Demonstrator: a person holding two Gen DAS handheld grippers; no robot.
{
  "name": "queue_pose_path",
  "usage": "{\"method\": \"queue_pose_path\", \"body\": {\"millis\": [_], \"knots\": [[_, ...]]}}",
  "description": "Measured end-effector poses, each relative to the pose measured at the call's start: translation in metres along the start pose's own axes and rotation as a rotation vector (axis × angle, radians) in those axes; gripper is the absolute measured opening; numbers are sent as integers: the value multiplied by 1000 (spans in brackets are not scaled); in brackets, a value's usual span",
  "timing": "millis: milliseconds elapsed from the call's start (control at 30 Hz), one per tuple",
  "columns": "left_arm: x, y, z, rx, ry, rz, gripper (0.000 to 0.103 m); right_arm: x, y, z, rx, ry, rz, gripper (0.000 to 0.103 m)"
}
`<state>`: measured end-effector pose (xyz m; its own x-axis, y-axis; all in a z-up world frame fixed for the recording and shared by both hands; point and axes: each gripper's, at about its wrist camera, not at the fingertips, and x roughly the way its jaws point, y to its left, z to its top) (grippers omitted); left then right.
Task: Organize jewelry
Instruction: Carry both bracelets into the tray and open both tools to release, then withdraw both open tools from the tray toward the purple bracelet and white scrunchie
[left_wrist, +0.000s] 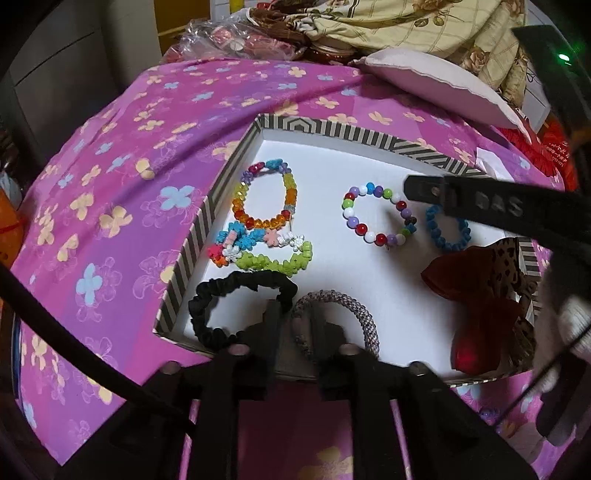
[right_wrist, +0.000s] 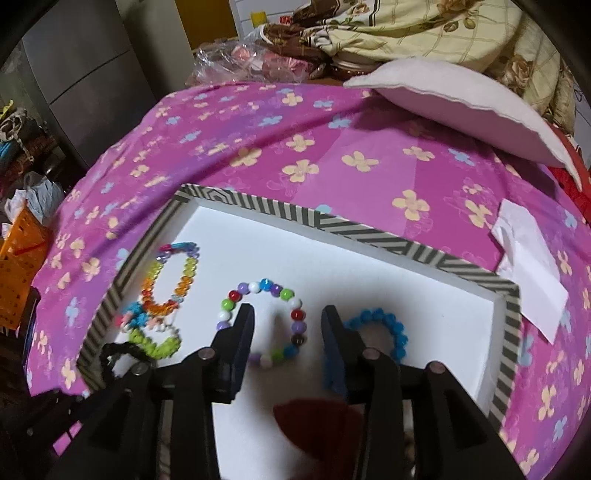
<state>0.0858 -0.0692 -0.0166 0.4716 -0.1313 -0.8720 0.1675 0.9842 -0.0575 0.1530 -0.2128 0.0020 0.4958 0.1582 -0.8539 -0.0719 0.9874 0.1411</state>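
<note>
A striped-rim tray (left_wrist: 229, 173) with a white floor holds the jewelry. In it lie a rainbow crystal bracelet (left_wrist: 264, 197), a flower bracelet (left_wrist: 273, 254), a black scrunchie (left_wrist: 240, 306), a pinkish braided hair tie (left_wrist: 340, 317), a multicolour bead bracelet (left_wrist: 380, 214), a blue bracelet (left_wrist: 447, 229) and red and leopard scrunchies (left_wrist: 487, 295). My left gripper (left_wrist: 297, 325) is open at the tray's near edge, with the braided tie's left arc between its fingers. My right gripper (right_wrist: 288, 325) is open low over the tray (right_wrist: 332, 221), straddling the right side of the bead bracelet (right_wrist: 262, 321).
A pink floral cloth (right_wrist: 332, 147) covers the surface under the tray. A white cushion (right_wrist: 461, 99) lies at the back right, and a white paper (right_wrist: 528, 273) right of the tray. Bedding and a plastic bag are piled behind. An orange basket (right_wrist: 18, 258) stands at the far left.
</note>
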Motion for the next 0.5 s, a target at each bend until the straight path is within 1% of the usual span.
{"method": "queue_pose_path", "body": {"millis": [67, 200, 333, 500], "knots": [[-4, 0, 0, -3, -11, -6, 47, -9, 3, -5, -12, -8, -1, 45], [-15, 1, 0, -5, -31, -11, 50, -37, 5, -16, -15, -50, -3, 47], [-28, 2, -4, -5, -54, -6, 51, -61, 2, -25, 2, -90, -18, 51], [-49, 5, -12, -2, -89, 6, 51, -87, 2, -41, -2, -118, -31, 52]]}}
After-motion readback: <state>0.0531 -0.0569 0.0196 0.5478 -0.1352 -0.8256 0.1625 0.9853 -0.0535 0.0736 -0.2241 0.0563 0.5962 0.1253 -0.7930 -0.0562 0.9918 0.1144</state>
